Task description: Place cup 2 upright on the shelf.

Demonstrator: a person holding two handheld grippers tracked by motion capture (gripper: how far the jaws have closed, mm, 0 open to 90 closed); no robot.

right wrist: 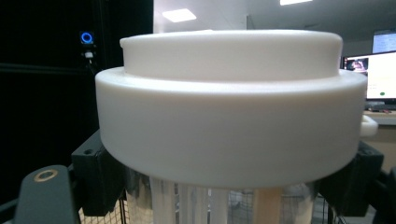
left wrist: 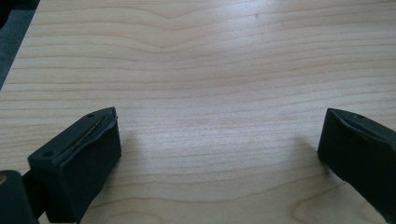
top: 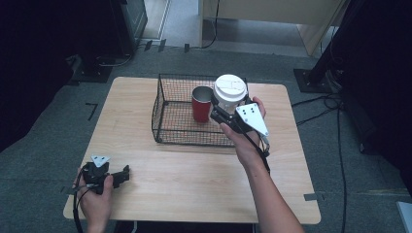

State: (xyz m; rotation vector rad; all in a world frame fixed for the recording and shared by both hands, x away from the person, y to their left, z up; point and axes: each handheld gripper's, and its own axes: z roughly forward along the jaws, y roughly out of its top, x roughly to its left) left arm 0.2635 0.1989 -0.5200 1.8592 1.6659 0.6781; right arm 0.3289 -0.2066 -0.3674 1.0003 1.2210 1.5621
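A white cup with a white lid (top: 230, 87) hangs over the right part of a black wire basket (top: 165, 132). My right gripper (top: 221, 114) is shut on it below the lid. In the right gripper view the lid (right wrist: 231, 116) looms close, and the black fingers (right wrist: 95, 177) press the cup's body from both sides. A red cup (top: 201, 104) stands upright inside the basket, just left of the white one. My left gripper (top: 124, 174) rests near the table's front left corner. Its jaws stand wide apart over bare wood (left wrist: 219, 149), with nothing between them.
The basket stands at the back middle of the wooden table (top: 194, 179). Dark equipment stands and cables (top: 320, 104) lie on the floor around the table, and a pale cabinet (top: 272, 14) stands behind it.
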